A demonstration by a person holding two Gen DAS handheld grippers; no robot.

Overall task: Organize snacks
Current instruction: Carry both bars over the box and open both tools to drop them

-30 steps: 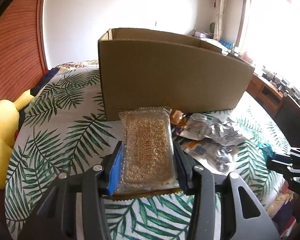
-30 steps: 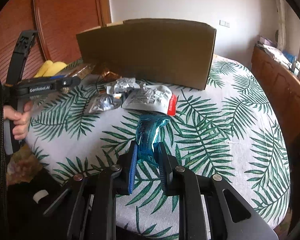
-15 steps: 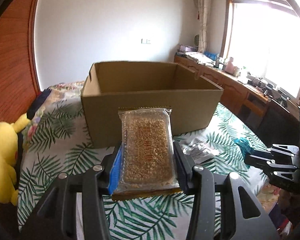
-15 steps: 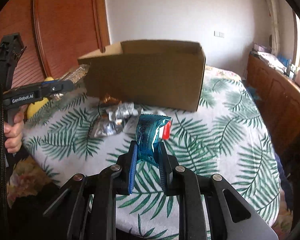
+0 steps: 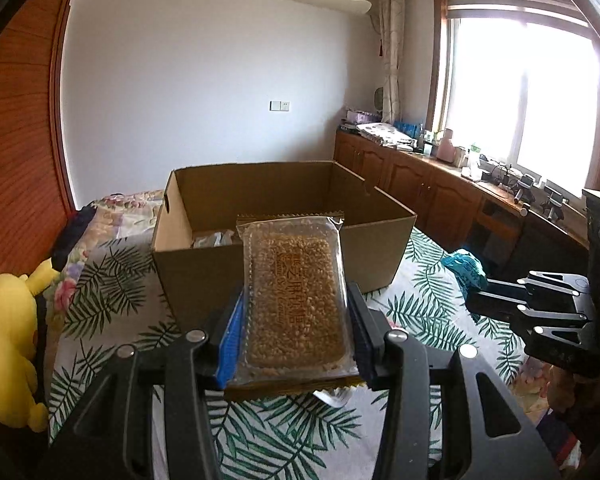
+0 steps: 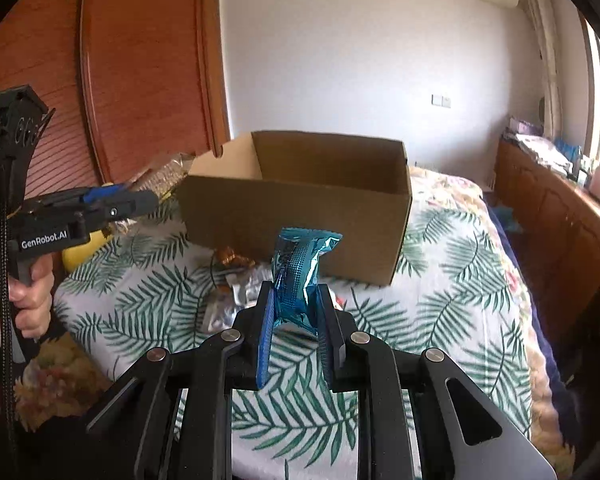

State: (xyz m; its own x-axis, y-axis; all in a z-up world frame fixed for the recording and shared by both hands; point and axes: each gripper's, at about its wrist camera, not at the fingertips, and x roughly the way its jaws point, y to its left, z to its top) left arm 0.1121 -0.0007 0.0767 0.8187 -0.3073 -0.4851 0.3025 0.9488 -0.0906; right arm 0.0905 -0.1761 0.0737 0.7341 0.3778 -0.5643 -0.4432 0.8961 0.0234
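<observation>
My left gripper (image 5: 294,320) is shut on a clear packet of golden grain bar (image 5: 294,292), held above the bed in front of an open cardboard box (image 5: 276,216). A silver packet (image 5: 214,239) lies inside the box. My right gripper (image 6: 296,312) is shut on a shiny blue snack packet (image 6: 300,272), raised near the box (image 6: 300,200). The right gripper also shows in the left wrist view (image 5: 476,300) with its blue packet (image 5: 466,268). Loose silver and orange packets (image 6: 232,280) lie on the bed before the box.
The box stands on a bed with a palm-leaf cover (image 6: 460,280). A yellow plush toy (image 5: 8,340) lies at the left edge. Wooden cabinets (image 5: 440,196) run along the right wall under a window. A wooden wardrobe (image 6: 140,80) stands behind the box.
Both grippers have risen with their packets. The box's open top and inside now show, where a second ago only its front wall was seen.
</observation>
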